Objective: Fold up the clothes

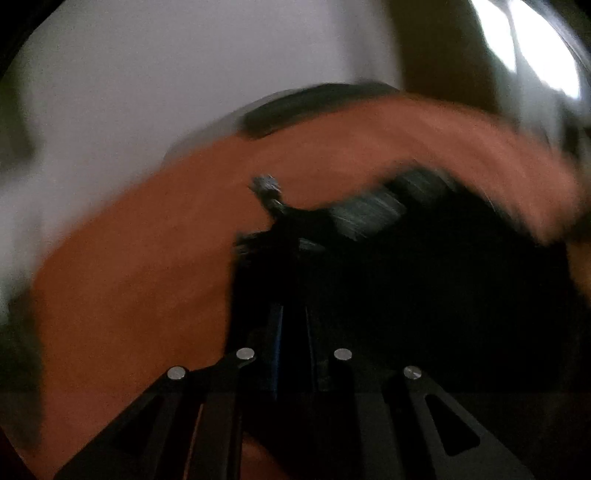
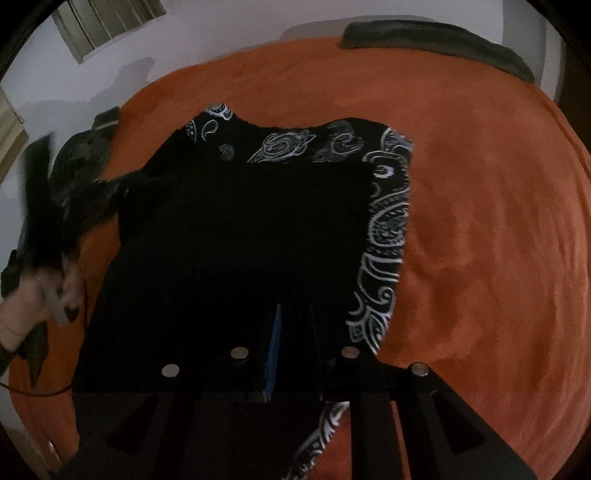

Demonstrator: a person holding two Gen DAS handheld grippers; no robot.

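Observation:
A black garment [image 2: 240,221] with a white paisley border lies spread on an orange bed cover [image 2: 480,184]. My right gripper [image 2: 295,314] is at its near edge, fingers close together and shut on the black cloth. In the left wrist view, which is badly blurred, the same garment [image 1: 406,277] bunches up over my left gripper [image 1: 291,314], whose narrow fingers are shut on it. The right wrist view shows a hand [image 2: 29,302] at the far left, with the garment's left corner drawn towards it.
A dark folded cloth or pillow [image 2: 436,40] lies at the far edge of the bed, seen too as the dark cloth [image 1: 314,107]. Orange cover [image 1: 129,277] stretches left of the garment. White wall and a shuttered window [image 2: 107,26] stand behind.

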